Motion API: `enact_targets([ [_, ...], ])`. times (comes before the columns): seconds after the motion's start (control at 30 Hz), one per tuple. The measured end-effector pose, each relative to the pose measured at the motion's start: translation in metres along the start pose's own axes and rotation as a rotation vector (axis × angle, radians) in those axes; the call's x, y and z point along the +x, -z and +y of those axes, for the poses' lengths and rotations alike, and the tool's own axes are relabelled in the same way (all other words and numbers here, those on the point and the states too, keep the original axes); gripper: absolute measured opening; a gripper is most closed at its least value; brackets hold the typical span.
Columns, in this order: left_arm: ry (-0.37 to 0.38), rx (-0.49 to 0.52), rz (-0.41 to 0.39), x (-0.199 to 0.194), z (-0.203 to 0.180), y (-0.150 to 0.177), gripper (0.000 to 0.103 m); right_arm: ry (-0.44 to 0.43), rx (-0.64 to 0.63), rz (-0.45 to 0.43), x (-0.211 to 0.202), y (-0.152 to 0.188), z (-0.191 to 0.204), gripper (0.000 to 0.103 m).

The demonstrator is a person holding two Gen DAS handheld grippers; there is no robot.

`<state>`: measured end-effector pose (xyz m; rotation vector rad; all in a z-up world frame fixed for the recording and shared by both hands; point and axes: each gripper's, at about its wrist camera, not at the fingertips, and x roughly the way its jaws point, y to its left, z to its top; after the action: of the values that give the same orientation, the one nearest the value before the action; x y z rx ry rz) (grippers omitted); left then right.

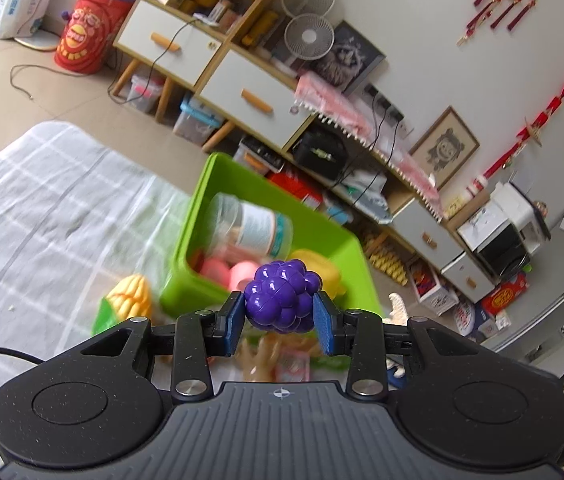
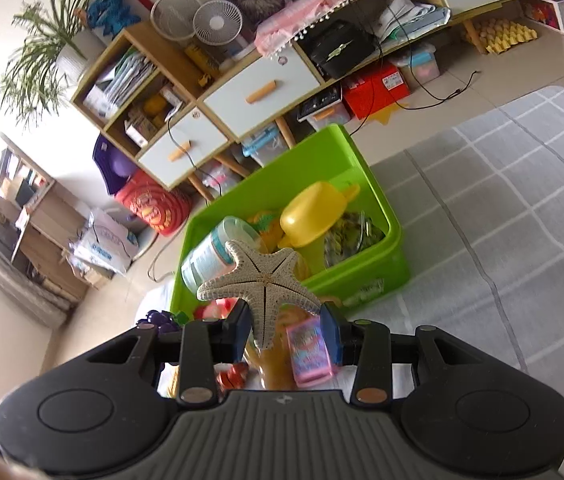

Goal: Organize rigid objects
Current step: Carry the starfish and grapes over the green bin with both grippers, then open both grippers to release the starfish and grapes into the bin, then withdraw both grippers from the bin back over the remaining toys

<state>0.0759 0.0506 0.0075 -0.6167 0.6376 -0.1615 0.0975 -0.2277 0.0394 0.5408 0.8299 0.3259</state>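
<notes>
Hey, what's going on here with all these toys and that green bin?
A person is tidying toys with two handheld grippers. The left gripper is shut on a purple toy grape cluster; the right gripper is shut on a starfish. Both are held above the green bin, which already holds a jar and a yellow container.

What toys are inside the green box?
Inside the green box: a clear jar, a yellow scoop-shaped toy, something leafy green. The starfish hides the rest.

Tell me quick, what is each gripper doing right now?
Left gripper: closed on a purple plastic toy grape bunch.
Right gripper: closed on a pale, bumpy dried starfish.
</notes>
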Motion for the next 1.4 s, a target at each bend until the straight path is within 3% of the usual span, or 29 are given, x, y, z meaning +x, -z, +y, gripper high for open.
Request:
enact_targets([
  [0.27, 0.030, -0.089, 0.005, 0.041, -0.010, -0.001, 0.042, 0.002, 0.059, -0.047, 0.020, -0.012, 0.005, 0.020],
  [0.63, 0.021, -0.111, 0.019, 0.066, -0.010, 0.012, 0.042, -0.002, 0.131, -0.074, 0.038, -0.018, -0.012, 0.020],
  [0.73, 0.028, -0.095, 0.005, 0.066, -0.012, 0.014, 0.045, 0.000, 0.138, -0.092, 0.037, -0.017, -0.014, 0.025],
  [0.8, 0.026, -0.077, -0.010, 0.064, -0.015, 0.016, 0.060, -0.015, 0.159, -0.103, 0.034, -0.018, -0.016, 0.036],
  [0.83, 0.018, -0.065, -0.015, 0.062, -0.017, 0.015, 0.061, -0.013, 0.168, -0.107, 0.032, -0.018, -0.017, 0.039],
  [1.13, -0.005, -0.017, 0.005, 0.052, -0.022, 0.017, 0.062, 0.022, 0.139, -0.089, 0.024, -0.017, -0.017, 0.039],
  [1.4, -0.023, 0.053, 0.048, 0.037, -0.023, 0.021, 0.071, 0.070, 0.060, -0.055, 0.015, -0.010, -0.012, 0.039],
])
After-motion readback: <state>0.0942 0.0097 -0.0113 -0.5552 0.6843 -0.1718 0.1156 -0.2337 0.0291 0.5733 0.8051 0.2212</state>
